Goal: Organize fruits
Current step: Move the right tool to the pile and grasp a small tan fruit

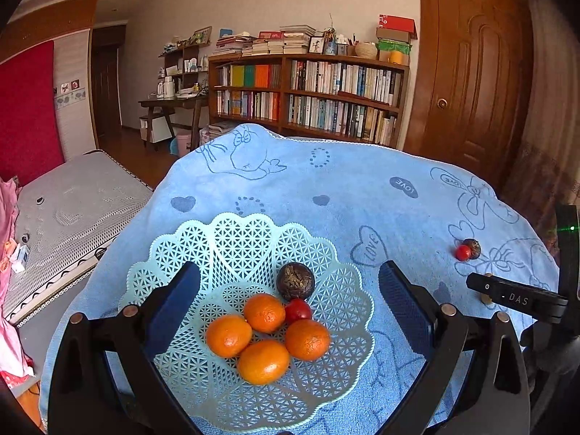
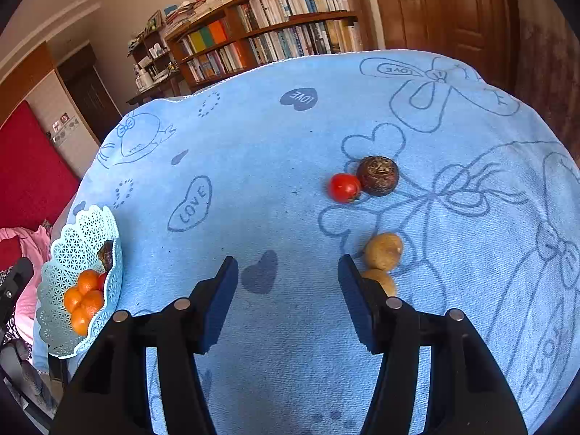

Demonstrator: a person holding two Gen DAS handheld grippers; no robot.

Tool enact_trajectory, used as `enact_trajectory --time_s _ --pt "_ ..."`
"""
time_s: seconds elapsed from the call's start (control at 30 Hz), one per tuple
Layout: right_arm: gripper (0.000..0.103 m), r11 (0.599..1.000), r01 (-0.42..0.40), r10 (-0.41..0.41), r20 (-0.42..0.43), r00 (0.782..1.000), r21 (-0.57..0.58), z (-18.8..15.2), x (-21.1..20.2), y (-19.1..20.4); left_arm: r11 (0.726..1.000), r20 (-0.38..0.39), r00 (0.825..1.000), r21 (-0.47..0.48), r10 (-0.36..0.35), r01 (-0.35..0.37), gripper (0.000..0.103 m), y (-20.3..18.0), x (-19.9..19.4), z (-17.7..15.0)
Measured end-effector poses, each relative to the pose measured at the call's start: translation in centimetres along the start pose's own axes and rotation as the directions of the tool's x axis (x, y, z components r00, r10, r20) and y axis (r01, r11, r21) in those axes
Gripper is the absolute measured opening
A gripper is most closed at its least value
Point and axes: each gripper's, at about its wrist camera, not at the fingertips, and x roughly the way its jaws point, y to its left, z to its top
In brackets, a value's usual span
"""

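Note:
A pale blue lattice basket (image 1: 326, 268) (image 2: 58, 264) sits on the blue towel and holds several oranges (image 1: 264, 360), a red tomato (image 1: 298, 310) and a dark brown round fruit (image 1: 295, 281). My left gripper (image 1: 290, 282) is open above the basket, with nothing between its fingers. On the towel to the right lie a red tomato (image 2: 343, 187) (image 1: 463, 252) touching a dark brown fruit (image 2: 377, 175) (image 1: 472, 248), and two tan fruits (image 2: 383, 251), (image 2: 380, 279). My right gripper (image 2: 288, 272) is open just left of the tan fruits; its right finger hides part of the nearer one.
The blue towel (image 2: 290, 137) with heart and bow prints covers the table. A bed (image 1: 72, 203) lies off the left edge. A bookshelf (image 1: 308, 94) and a wooden door (image 1: 471, 72) stand behind. The right gripper's body (image 1: 518, 299) shows in the left wrist view.

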Motion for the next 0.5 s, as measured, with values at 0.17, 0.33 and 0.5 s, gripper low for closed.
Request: enact_trajectory --time_s 0.17,0.33,0.5 --pt "0.061 0.998 0.035 -0.036 0.014 0.999 0.044 0.4 -0.3 -2.5 1.000 -0.015 1.000 0.026 -0.012 0.013 0.100 -1.1 0.4 -0.5" --pt "0.061 0.994 0.064 -0.065 0.012 0.998 0.088 0.8 -0.2 -4.6 0.998 -0.026 0.999 0.061 -0.030 0.032 0.100 -2.3 0.5 -1.0" --pt "0.061 0.990 0.062 -0.061 -0.009 0.998 0.127 1.4 0.7 -5.8 0.994 -0.045 0.998 0.099 -0.040 0.044 0.100 -3.5 0.8 -1.5"
